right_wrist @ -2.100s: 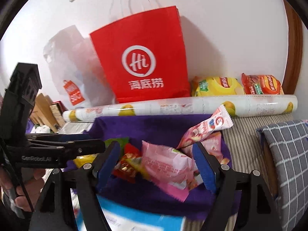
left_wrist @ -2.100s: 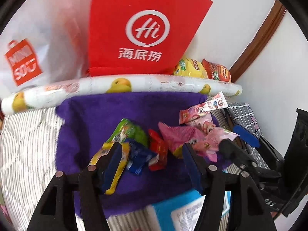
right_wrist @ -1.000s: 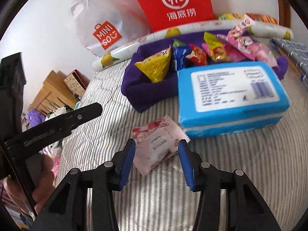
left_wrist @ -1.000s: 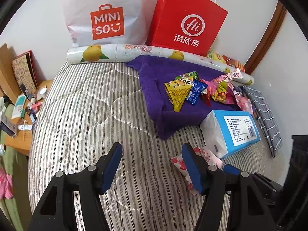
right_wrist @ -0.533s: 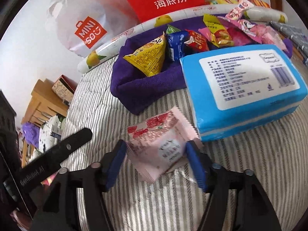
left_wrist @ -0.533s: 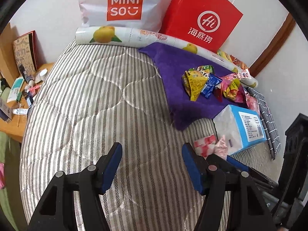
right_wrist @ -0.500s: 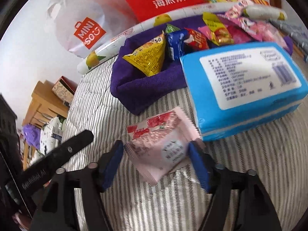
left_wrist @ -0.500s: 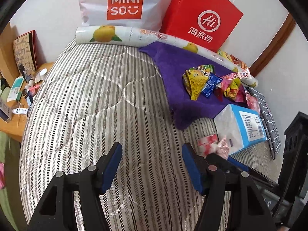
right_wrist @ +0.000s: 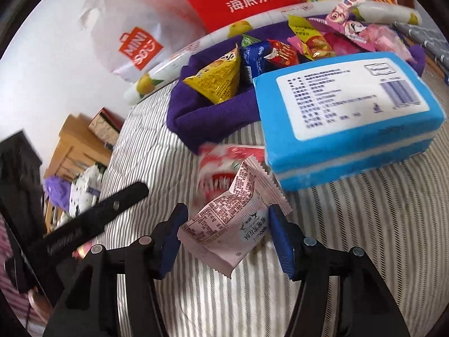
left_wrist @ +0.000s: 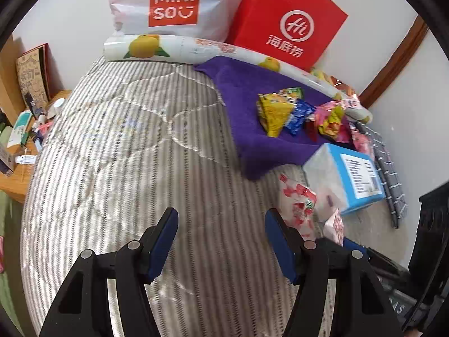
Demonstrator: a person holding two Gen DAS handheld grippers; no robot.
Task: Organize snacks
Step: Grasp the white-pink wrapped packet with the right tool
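A pink snack packet point(right_wrist: 233, 224) lies crumpled between the fingers of my right gripper point(right_wrist: 226, 224), which touch both its sides; it rests on the striped bed point(right_wrist: 350, 238). The packet also shows in the left wrist view point(left_wrist: 299, 207), beside a blue tissue pack point(left_wrist: 353, 177). A pile of snack packets point(right_wrist: 280, 53) sits on a purple towel point(right_wrist: 207, 118) behind the tissue pack point(right_wrist: 342, 109). My left gripper point(left_wrist: 221, 238) is open and empty above the bed, left of the packet.
A red paper bag point(left_wrist: 286, 19) and a white Miniso bag point(left_wrist: 171, 2) stand against the wall behind a rolled fruit-print sheet point(left_wrist: 196, 47). A wooden side table point(left_wrist: 16, 146) with clutter is left of the bed. A grey checked cloth point(left_wrist: 390, 174) lies at the right.
Both grippers pulled back from the snack pile toward the near bed. The right gripper carried the pink packet there, opened a little, and the packet now stands crumpled between its fingers.
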